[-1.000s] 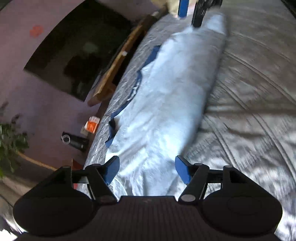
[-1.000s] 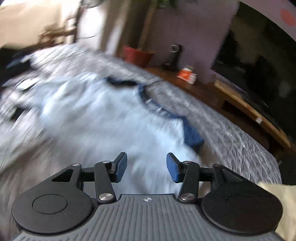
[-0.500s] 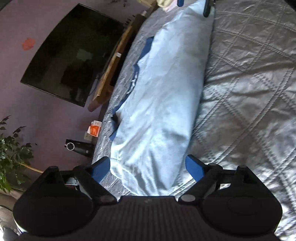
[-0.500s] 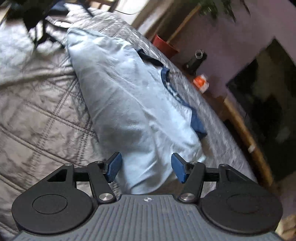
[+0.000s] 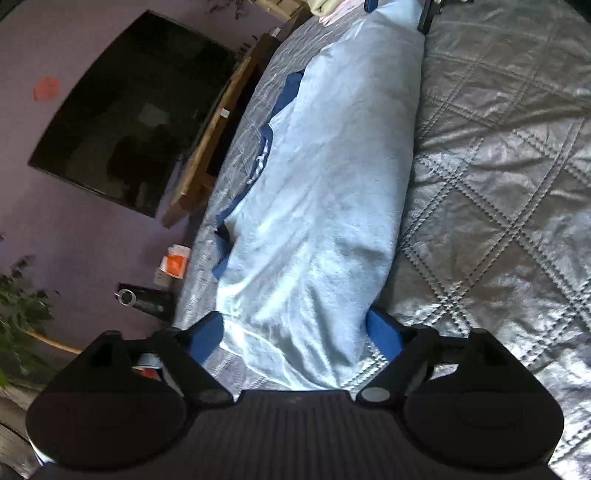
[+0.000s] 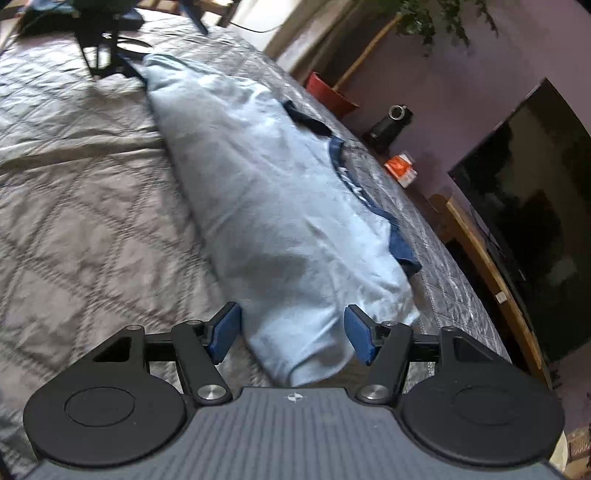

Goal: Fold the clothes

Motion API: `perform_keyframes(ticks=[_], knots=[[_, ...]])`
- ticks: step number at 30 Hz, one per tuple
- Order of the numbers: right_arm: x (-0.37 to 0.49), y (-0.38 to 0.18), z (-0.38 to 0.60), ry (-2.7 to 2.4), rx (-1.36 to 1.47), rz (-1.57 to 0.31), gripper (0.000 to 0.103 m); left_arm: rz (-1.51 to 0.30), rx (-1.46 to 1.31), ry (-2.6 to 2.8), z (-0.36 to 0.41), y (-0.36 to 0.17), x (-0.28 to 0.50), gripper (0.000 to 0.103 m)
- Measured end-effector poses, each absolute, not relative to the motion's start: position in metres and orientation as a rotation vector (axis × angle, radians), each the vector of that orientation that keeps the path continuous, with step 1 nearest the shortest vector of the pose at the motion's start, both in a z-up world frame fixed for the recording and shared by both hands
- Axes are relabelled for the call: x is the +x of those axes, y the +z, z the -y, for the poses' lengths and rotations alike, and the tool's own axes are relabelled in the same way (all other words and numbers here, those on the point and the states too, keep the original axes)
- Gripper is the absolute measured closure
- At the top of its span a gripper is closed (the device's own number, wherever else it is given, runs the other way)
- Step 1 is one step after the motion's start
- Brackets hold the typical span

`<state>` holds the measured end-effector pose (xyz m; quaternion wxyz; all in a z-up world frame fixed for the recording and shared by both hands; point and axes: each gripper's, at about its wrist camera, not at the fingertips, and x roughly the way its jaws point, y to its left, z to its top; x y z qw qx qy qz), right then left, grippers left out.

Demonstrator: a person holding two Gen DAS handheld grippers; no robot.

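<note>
A light blue shirt (image 5: 325, 192) with dark blue trim lies folded lengthwise in a long strip on the grey quilted bed (image 5: 509, 192). My left gripper (image 5: 295, 332) is open, its blue pads either side of one end of the strip. My right gripper (image 6: 291, 328) is open at the other end of the shirt (image 6: 266, 192), pads straddling the cloth. The right gripper shows at the far end in the left wrist view (image 5: 424, 14); the left gripper shows far off in the right wrist view (image 6: 107, 40).
A dark TV (image 5: 129, 110) on a wooden stand (image 5: 218, 136) runs beside the bed. An orange box (image 6: 400, 170), a black bottle (image 6: 391, 122) and a potted plant (image 6: 328, 92) sit by the purple wall.
Both grippers have opened wider and come down to the two ends of the shirt strip. The shirt now lies settled on the bed.
</note>
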<state>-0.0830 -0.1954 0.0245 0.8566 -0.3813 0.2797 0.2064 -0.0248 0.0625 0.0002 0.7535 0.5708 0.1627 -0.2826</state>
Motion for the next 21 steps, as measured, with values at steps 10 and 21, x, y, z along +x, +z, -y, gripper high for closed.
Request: perform_keyframes(ticks=[10,21], knots=[[-0.082,0.014,0.190,0.414,-0.896,-0.509,0.035,-0.512,1.120,-0.752,-0.067,0.003,-0.024,0.102],[-0.058,0.029,0.199,0.418,-0.583,-0.707,0.095,-0.680,0.885,-0.633,-0.063,0.016,-0.005,0.102]])
